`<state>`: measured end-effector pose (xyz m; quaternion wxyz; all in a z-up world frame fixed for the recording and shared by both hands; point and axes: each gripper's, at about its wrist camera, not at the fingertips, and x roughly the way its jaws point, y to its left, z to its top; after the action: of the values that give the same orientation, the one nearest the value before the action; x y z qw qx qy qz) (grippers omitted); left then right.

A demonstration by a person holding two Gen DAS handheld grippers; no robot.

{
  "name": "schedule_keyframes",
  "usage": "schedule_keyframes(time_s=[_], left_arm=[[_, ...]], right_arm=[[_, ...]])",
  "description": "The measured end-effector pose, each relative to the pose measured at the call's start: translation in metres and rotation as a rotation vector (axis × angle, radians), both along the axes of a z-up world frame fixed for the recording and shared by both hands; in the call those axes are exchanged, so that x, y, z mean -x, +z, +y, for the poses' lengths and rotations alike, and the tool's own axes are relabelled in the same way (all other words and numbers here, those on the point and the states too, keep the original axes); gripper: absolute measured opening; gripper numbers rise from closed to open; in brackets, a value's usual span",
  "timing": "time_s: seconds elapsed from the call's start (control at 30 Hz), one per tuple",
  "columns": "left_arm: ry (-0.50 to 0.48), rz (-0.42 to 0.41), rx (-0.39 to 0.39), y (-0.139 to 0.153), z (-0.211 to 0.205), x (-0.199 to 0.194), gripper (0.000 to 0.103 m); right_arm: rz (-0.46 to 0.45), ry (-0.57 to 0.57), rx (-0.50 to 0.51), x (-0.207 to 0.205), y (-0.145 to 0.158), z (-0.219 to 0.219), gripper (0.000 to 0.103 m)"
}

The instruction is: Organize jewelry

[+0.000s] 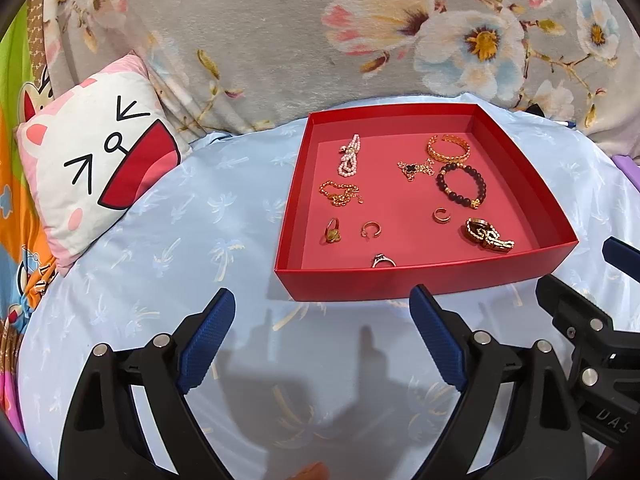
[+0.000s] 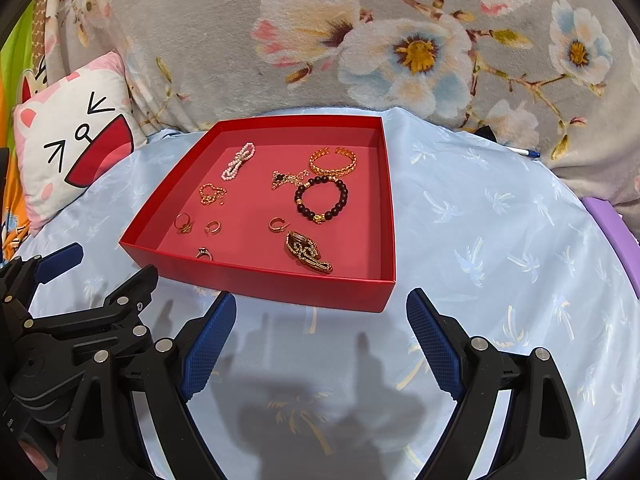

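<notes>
A shallow red box (image 1: 420,280) (image 2: 280,286) lies on a pale blue sheet and holds several pieces of jewelry. Inside are a pearl bow (image 1: 350,156) (image 2: 239,165), a gold cuff (image 1: 448,149) (image 2: 333,161), a dark bead bracelet (image 1: 461,186) (image 2: 322,200), a gold chain (image 1: 340,194), rings (image 1: 332,231) and a black-and-gold brooch (image 1: 489,235) (image 2: 308,253). My left gripper (image 1: 322,300) hangs open just in front of the box's near wall, nothing between its blue pads. My right gripper (image 2: 320,304) is open too, before the box's near right corner, and empty.
A cartoon-face pillow (image 1: 96,168) (image 2: 76,148) leans at the left. A grey floral blanket (image 1: 280,40) rises behind the box. A purple object (image 2: 612,228) lies at the right edge, a pen (image 2: 526,153) at the back right. Blue sheet spreads right of the box.
</notes>
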<state>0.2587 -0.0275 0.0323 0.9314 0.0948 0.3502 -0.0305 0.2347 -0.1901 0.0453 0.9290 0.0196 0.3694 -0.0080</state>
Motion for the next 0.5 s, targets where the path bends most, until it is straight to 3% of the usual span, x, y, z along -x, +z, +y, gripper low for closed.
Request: schedule_keyframes(time_s=[0.5], left_arm=[[0.014,-0.001,-0.007,-0.0013,0.0013,0.0003,0.090]], right_arm=[[0.001,-0.001,0.001,-0.0001,0.0002,0.0010,0.086]])
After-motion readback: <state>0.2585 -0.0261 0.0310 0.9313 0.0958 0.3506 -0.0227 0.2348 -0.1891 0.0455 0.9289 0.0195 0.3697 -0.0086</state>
